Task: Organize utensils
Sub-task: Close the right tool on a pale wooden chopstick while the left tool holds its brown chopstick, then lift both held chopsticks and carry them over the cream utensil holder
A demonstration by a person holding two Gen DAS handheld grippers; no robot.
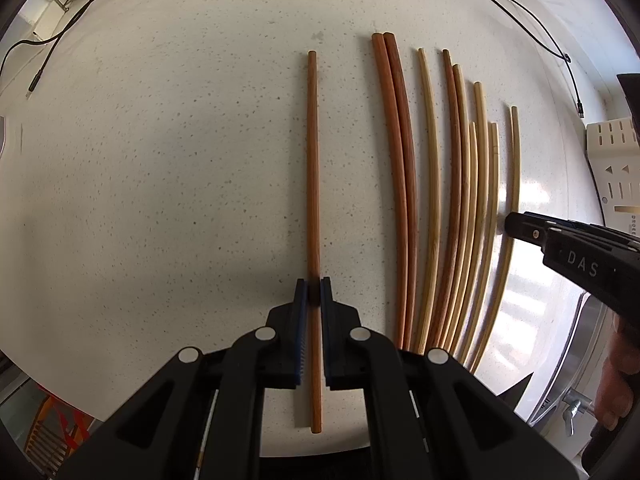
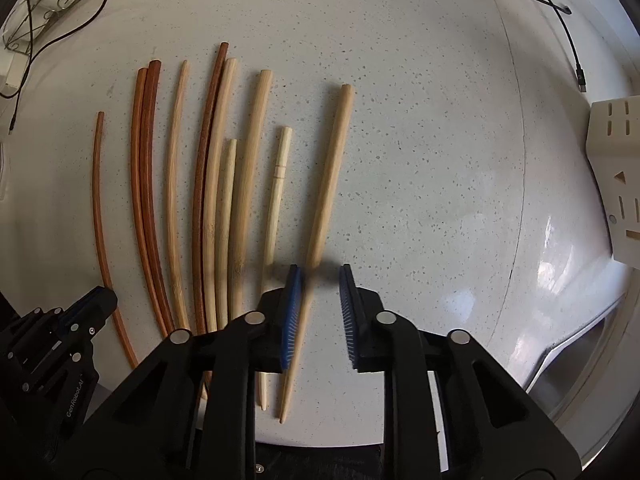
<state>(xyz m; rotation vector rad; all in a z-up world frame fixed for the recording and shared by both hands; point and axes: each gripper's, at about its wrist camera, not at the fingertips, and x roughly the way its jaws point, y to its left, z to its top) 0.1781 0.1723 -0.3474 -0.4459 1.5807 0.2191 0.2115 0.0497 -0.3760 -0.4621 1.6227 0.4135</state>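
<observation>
Two perforated cream plastic utensil holder [image 2: 612, 168] panels show at the right edge; whether anything sits inside cannot be told. Ten wooden chopsticks lie roughly parallel on the speckled white stone countertop [image 1: 160, 180]. The left gripper [image 1: 314, 292] is low over the counter, its blue pads pinched onto a thin reddish-brown wooden chopstick [image 1: 313, 160] lying apart, left of the row. The right gripper [image 2: 320, 276] hovers with jaws parted around the pale bamboo chopstick [image 2: 332, 176] at the row's right end. Black cables [image 1: 80, 12] trail across the far counter.
</observation>
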